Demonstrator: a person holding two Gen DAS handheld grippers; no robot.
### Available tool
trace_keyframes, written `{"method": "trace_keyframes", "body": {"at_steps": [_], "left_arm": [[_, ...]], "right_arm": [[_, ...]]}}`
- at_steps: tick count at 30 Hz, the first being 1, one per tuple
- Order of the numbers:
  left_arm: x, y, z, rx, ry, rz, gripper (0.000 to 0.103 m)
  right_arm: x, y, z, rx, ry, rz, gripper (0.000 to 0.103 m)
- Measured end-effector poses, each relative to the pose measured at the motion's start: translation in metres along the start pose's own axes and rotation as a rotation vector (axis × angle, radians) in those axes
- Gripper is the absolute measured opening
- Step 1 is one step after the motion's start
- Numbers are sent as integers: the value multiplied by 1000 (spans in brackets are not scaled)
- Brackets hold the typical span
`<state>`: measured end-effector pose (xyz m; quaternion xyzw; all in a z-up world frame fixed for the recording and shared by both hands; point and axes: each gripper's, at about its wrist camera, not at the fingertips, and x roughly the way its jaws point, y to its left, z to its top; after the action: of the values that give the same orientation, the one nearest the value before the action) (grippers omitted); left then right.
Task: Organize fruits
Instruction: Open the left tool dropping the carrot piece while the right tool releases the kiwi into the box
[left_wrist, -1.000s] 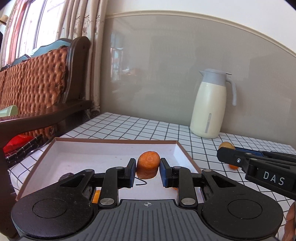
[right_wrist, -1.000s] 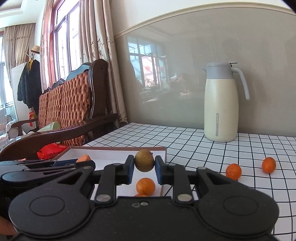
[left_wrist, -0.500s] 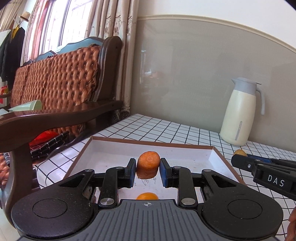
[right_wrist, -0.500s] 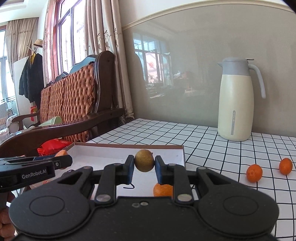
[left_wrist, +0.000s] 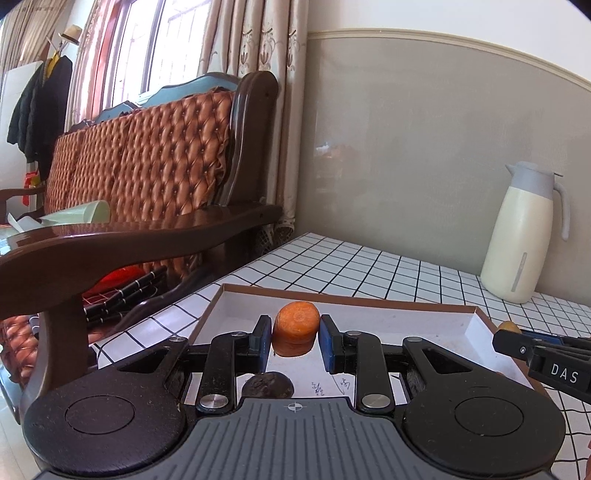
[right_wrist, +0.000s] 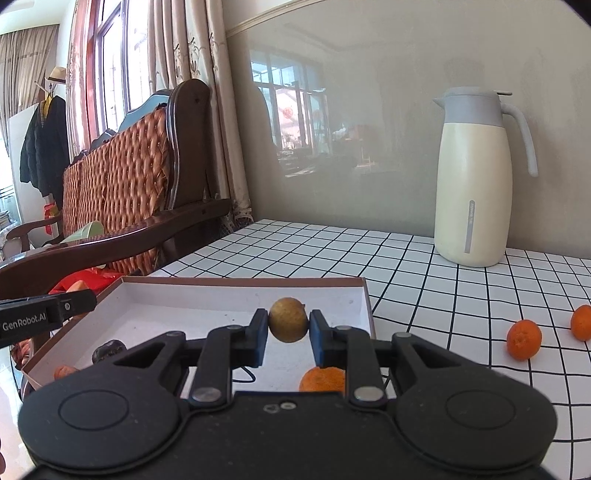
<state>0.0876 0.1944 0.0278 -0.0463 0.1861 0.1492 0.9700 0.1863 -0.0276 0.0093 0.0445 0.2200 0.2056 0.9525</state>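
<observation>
Holding a carrot piece (left_wrist: 295, 328) tight in our left gripper (left_wrist: 295, 343) and a small brown fruit (right_wrist: 288, 319) in our right gripper (right_wrist: 288, 332), we have both above the box (right_wrist: 236, 284), ready to drop in.

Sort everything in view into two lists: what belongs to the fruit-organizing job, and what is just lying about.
Part of the job:
- left gripper, shut on the carrot chunk
- right gripper, shut on the brownish-yellow fruit
- shallow box
- mandarin in the box
- dark fruit in the box
- two mandarins on the table

Just lying about:
- thermos jug
- wooden sofa
- hanging coat
</observation>
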Motion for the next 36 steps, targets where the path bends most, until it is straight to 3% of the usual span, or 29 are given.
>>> {"method": "trace_keyframes", "body": {"at_steps": [15,19,21,22,23,24,25,26,28,36], "left_arm": [[22,-3,2,12,31,12,28],[30,-6,1,19,43,14,28],[34,-7,1,25,46,24,28],[38,-6,1,17,54,27,32],[39,-5,2,8,61,28,44],[37,-5,4,-3,58,32,82],[31,-4,5,-21,19,47,103],[22,-4,8,-28,-34,67,103],[13,-7,13,3,-76,72,103],[3,-5,17,54,-89,115,103]], "right_arm": [[17,0,6,1,30,-14,16],[24,-2,7,2,38,-28,18],[28,-1,7,-10,53,-35,25],[30,0,6,-17,57,-45,38],[27,-1,7,-12,46,-59,59],[21,-2,8,5,10,-65,67],[13,-3,9,22,-39,-73,80],[6,-4,12,22,-81,-84,90],[-4,-3,16,-3,-139,-94,97],[-8,-13,22,17,-149,-73,97]]}}
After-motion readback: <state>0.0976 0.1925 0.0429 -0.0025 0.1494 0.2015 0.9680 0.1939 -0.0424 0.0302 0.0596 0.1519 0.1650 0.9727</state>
